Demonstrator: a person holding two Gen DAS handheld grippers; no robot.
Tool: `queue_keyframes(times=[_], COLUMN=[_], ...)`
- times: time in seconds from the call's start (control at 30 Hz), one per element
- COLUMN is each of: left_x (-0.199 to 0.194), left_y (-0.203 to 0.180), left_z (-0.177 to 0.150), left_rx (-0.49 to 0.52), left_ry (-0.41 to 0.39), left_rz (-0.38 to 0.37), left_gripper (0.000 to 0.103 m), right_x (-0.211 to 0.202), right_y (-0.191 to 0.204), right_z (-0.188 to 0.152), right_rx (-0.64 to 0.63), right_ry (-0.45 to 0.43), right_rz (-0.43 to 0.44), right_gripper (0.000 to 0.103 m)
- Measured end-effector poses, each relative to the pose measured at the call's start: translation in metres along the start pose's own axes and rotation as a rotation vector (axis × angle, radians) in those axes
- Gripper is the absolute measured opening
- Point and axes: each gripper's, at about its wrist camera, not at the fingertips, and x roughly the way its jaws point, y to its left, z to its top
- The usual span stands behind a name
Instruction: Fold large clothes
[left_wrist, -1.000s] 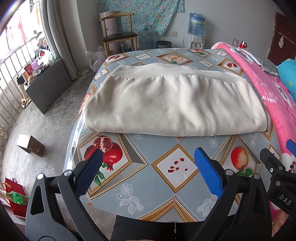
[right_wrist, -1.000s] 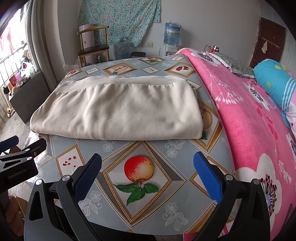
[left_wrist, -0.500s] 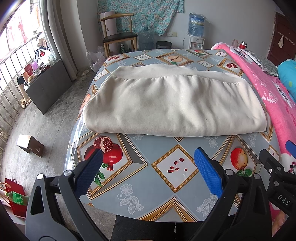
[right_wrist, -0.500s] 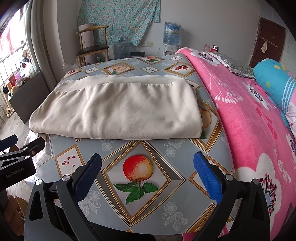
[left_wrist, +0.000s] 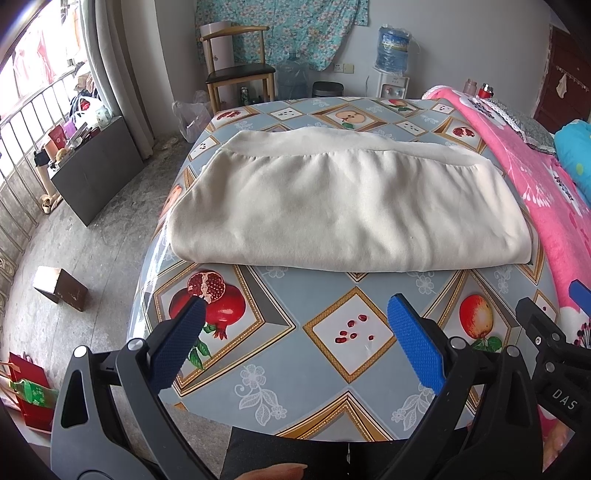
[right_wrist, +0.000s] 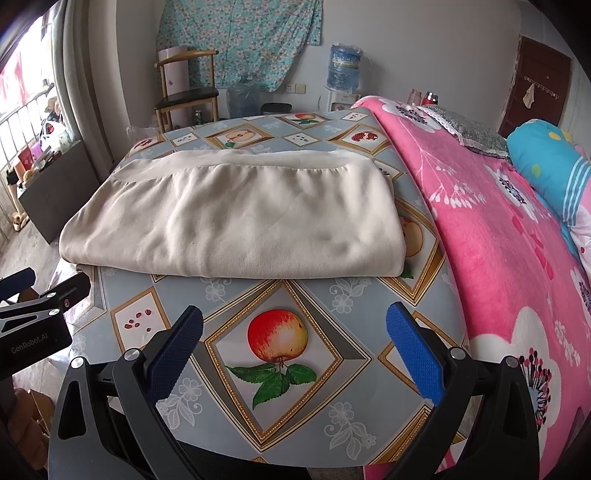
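While both tools hover at the near edge of the table (left_wrist: 258, 384), the cream garment (left_wrist: 351, 210) lies folded across its middle, long axis left to right, banded hem toward the far wall. Left gripper (left_wrist: 295, 343) and right gripper (right_wrist: 295, 347) gape wide, holding nothing.

Black plastic left gripper (left_wrist: 295, 325) and right gripper (right_wrist: 294, 326), each with 2 blue textured fingers (right_wrist: 413, 354).

Home bedroom: bed w/ pink blanket (right_wrist: 491, 236) on right, wooden chair (left_wrist: 236, 70) and water dispenser (left_wrist: 391, 62) at far wall, window w/ curtain (left_wrist: 110, 74) left.
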Motion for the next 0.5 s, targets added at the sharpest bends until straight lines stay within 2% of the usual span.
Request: queue_keyframes(times=[0.5], left_x=[-0.0015], left_y=[-0.0012], left_z=[0.0010], left_rx=[-0.001], left_ry=[0.003], left_rz=[0.000], left_gripper=[0.095], right_x=[-0.0004], right_y=[0.0002], right_z=[0.0015], right_rx=[-0.001], right_ry=[0.005], right_rz=[-0.001], right_gripper=[0.097])
